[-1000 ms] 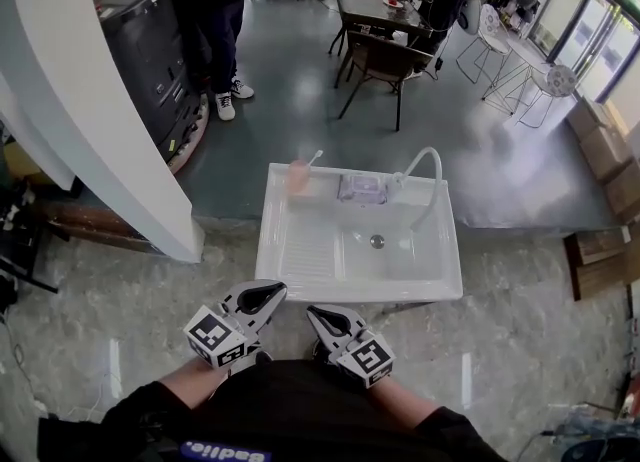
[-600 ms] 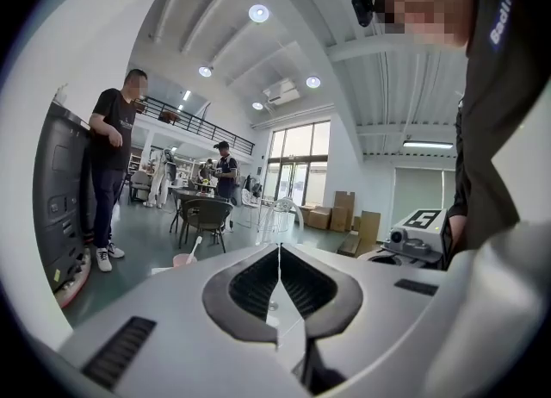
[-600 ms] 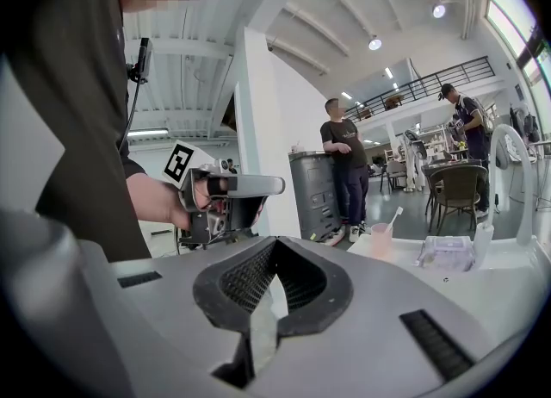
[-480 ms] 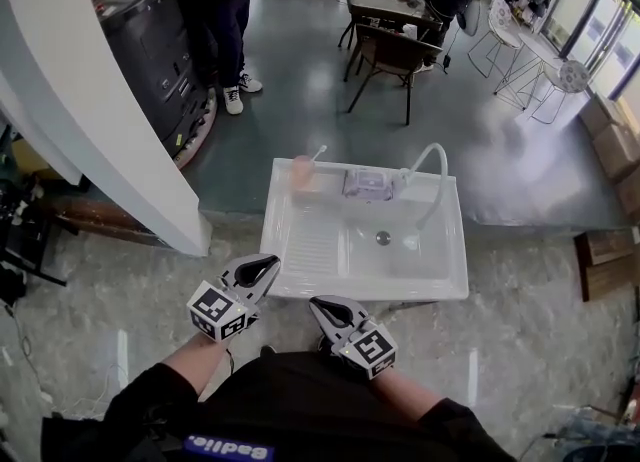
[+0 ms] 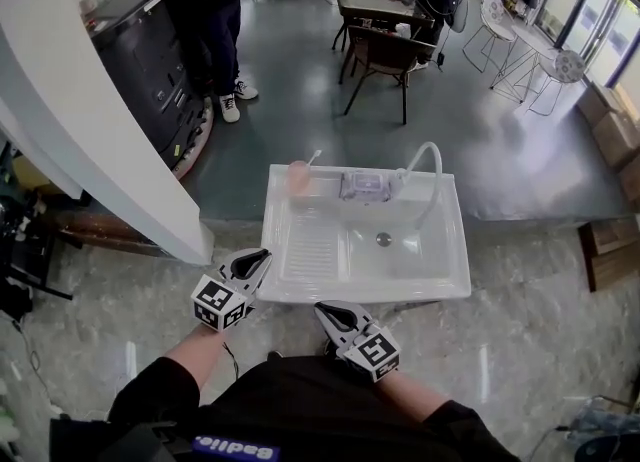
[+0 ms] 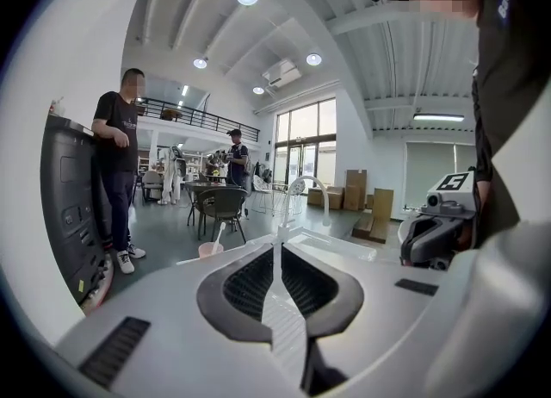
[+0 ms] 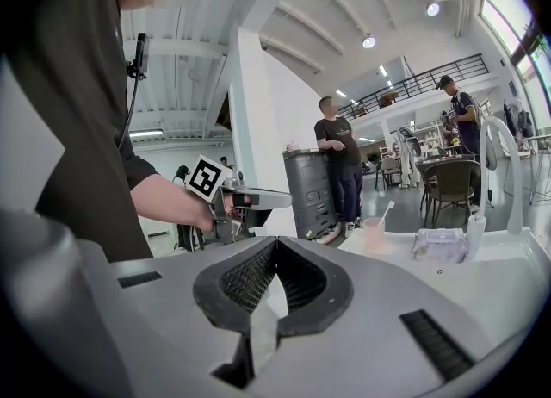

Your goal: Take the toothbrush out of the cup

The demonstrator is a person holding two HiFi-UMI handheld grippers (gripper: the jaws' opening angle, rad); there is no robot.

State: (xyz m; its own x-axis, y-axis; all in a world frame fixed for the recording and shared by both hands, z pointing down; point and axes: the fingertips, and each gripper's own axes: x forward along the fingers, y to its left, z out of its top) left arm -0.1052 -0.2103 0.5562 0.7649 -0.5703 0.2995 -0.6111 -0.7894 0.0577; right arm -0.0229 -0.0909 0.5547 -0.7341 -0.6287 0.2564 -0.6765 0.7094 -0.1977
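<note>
A pink cup [image 5: 298, 177] stands at the far left corner of the white sink [image 5: 300, 288], and a white toothbrush [image 5: 314, 158] leans out of it to the right. The left gripper view shows the cup [image 6: 209, 250] and toothbrush [image 6: 220, 234] small and far ahead. My left gripper [image 5: 258, 255] hovers by the sink's near left corner. Its jaws have just been opening a crack and are still all but shut, with nothing between them. My right gripper [image 5: 325, 308] is shut and empty, just short of the sink's front edge. Both grippers are well short of the cup [image 7: 373, 234].
A clear lidded box [image 5: 362, 186] sits beside the cup, and a curved white tap [image 5: 430, 162] rises at the back right. A white wall [image 5: 90, 130] runs along the left. A person [image 5: 205, 10] stands by a dark cabinet [image 5: 140, 60]; chairs and tables lie beyond.
My left gripper has moved forward to the sink's near left corner. The right gripper has stayed where it was.
</note>
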